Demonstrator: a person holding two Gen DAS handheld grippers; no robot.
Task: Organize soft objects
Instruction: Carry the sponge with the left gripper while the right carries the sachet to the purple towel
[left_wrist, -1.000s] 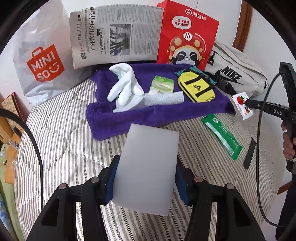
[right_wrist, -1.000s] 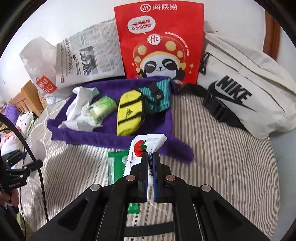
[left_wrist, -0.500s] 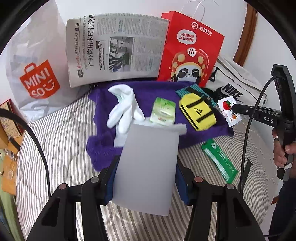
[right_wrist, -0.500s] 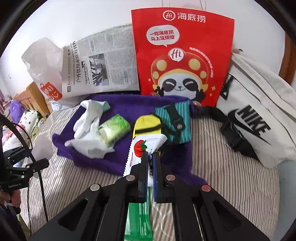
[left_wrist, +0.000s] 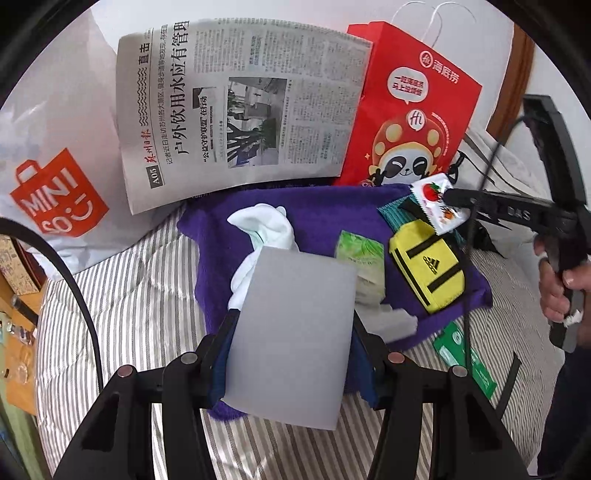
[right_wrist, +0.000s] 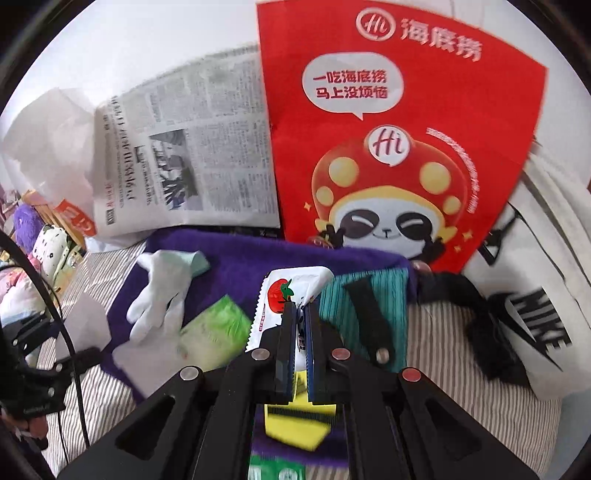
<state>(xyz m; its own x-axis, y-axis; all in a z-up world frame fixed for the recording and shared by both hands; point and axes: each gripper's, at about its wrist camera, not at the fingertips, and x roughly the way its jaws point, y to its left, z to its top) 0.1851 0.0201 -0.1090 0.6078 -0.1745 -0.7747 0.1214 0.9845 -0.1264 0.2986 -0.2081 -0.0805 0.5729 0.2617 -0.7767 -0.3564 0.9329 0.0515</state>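
My left gripper (left_wrist: 291, 332) is shut on a flat grey-white foam sheet (left_wrist: 291, 332) and holds it above the near edge of the purple towel (left_wrist: 325, 210). My right gripper (right_wrist: 300, 310) is shut on a white tomato-print packet (right_wrist: 286, 295), which it holds over the towel (right_wrist: 240, 258) above the yellow pouch (right_wrist: 295, 424). In the left wrist view that packet (left_wrist: 434, 203) hangs above the yellow pouch (left_wrist: 428, 273). A white glove (left_wrist: 262, 229), a green tissue pack (left_wrist: 358, 247) and a teal pouch (right_wrist: 365, 295) lie on the towel.
A newspaper (left_wrist: 240, 110), a red panda paper bag (left_wrist: 410, 110) and a white Miniso bag (left_wrist: 55, 147) stand at the back. A white Nike bag (right_wrist: 535, 295) lies right. A green sachet (left_wrist: 465, 362) lies on the striped bedding (left_wrist: 129, 314).
Both grippers have moved forward toward the towel with their loads. The right gripper has carried the tomato packet from the bedding edge to over the yellow pouch.
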